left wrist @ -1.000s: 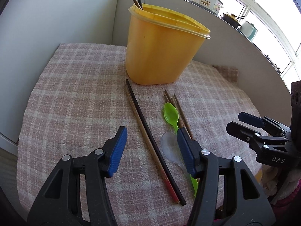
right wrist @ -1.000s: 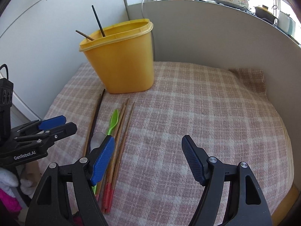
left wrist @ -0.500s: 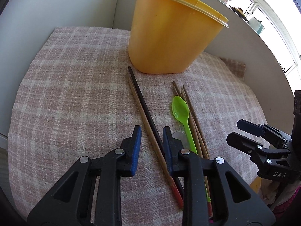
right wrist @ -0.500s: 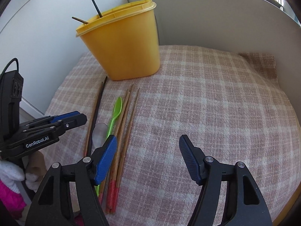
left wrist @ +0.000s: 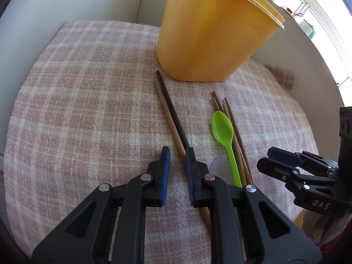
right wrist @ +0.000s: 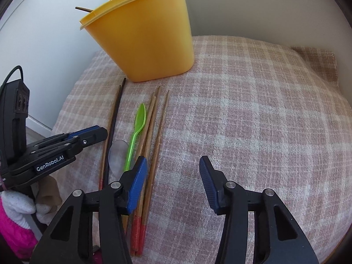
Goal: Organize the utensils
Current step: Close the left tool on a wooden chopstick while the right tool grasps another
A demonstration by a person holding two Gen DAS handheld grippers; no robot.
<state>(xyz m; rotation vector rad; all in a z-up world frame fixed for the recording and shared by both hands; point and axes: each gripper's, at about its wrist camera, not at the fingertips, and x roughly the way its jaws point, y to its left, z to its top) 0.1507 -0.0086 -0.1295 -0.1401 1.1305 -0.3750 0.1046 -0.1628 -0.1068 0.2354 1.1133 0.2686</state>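
My left gripper (left wrist: 177,171) sits low over the cloth, fingers a narrow gap apart with nothing clamped; the black chopstick (left wrist: 173,114) and the brown chopstick (left wrist: 169,118) beside it run in under the right-hand finger, so I can't tell if either is touched. My right gripper (right wrist: 172,182) hangs wide open and empty, its left finger above the near ends of the three brown chopsticks (right wrist: 154,132).

Between the two groups lie a green spoon (left wrist: 223,132) and a clear spoon (right wrist: 117,154), the clear one nearer me and half under the green handle. All of it rests on the checked cloth (right wrist: 253,121).

The yellow bin (right wrist: 143,44) stands at the far side, close to the chopstick tips, with two sticks (right wrist: 88,10) already poking out of it.

So my judgement: early stage. A couple of pieces are in, five chopsticks and two spoons are left out. The black and brown pair looks like my next pick.
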